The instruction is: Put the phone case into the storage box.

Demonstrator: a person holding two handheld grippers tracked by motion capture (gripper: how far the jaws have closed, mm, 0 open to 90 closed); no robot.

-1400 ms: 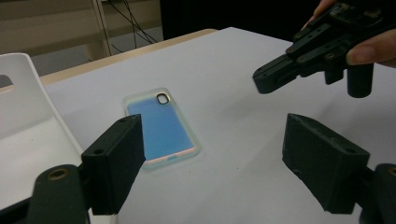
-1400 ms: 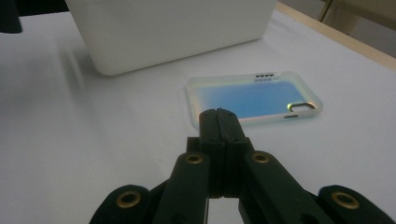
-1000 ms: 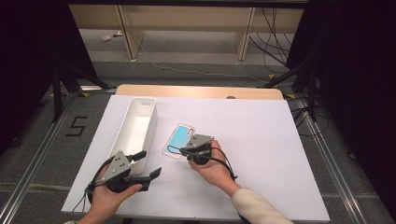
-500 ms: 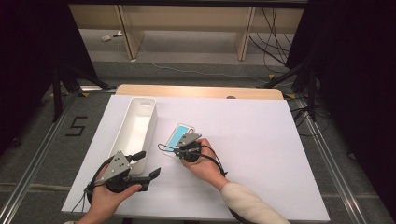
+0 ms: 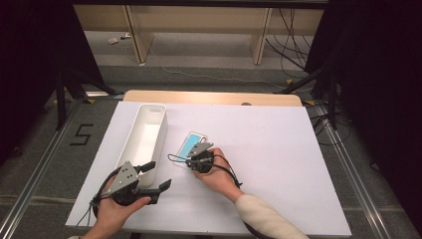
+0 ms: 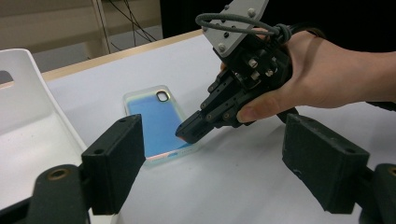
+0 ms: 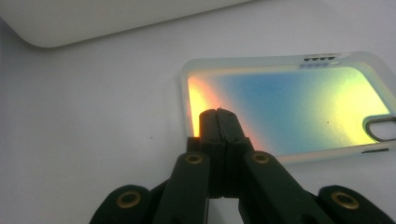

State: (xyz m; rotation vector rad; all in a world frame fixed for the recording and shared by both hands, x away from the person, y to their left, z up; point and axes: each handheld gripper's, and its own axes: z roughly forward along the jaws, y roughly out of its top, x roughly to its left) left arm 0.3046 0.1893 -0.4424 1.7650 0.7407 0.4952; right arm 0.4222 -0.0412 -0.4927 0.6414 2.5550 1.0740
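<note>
Closed right gripper (image 6: pixel 187 134) tips on phone case (image 6: pixel 156 119) — left gripper (image 5: pixel 158 175) wide, holding nothing.
White bin (image 5: pixel 144 137) stands just left of the case — its visible interior bare.

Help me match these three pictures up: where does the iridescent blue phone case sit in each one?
High view: the iridescent blue phone case lies mid-table, right of the white oblong bin.
Left gripper view: left of centre, bin at left.
Right gripper view: right half, bin at top.
Shared landmark: the bin.
</note>
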